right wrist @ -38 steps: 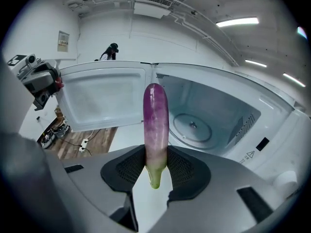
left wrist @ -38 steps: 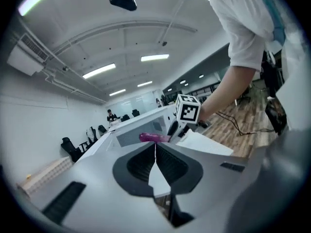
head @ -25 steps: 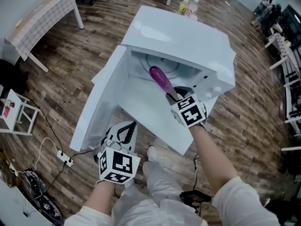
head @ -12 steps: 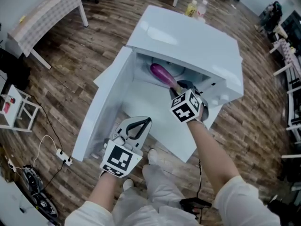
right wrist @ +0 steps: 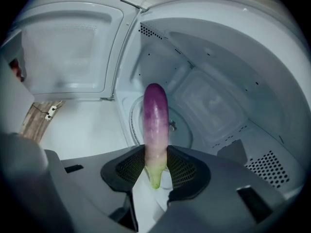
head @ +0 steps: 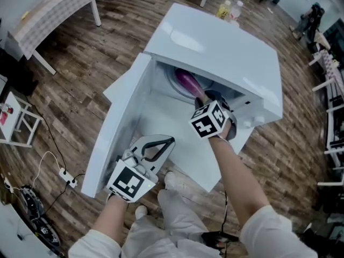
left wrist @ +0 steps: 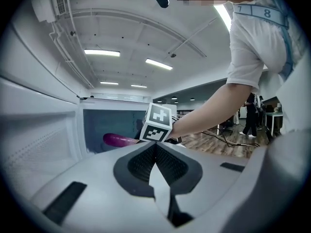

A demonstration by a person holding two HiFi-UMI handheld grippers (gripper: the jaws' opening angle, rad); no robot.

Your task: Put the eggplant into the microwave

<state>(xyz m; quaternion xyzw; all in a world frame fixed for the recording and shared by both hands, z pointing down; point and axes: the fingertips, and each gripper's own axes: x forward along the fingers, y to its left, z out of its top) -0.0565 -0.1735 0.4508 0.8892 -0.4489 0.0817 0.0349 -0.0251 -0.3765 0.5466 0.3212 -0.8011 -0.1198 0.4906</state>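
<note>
The purple eggplant (right wrist: 155,130) with a pale green stem end sticks out from my right gripper (right wrist: 156,166), which is shut on its stem end. It points into the white microwave (head: 215,47), above the round glass turntable (right wrist: 180,130). From the head view, the eggplant (head: 187,81) is inside the cavity mouth and my right gripper (head: 207,102) is at the opening. My left gripper (head: 164,144) is shut and empty, low in front of the open door (head: 115,128). The left gripper view shows the eggplant (left wrist: 119,140) past my left gripper (left wrist: 156,147).
The microwave door hangs open to the left. A checked-cloth table (head: 48,9) stands at the far left, bottles (head: 231,8) behind the microwave, a power strip (head: 67,177) with cables on the wood floor. Other people (left wrist: 250,115) stand in the background.
My right gripper has carried the eggplant deeper into the microwave cavity. My left gripper has moved a little right and turned, its shut jaws now nearer the door's lower edge.
</note>
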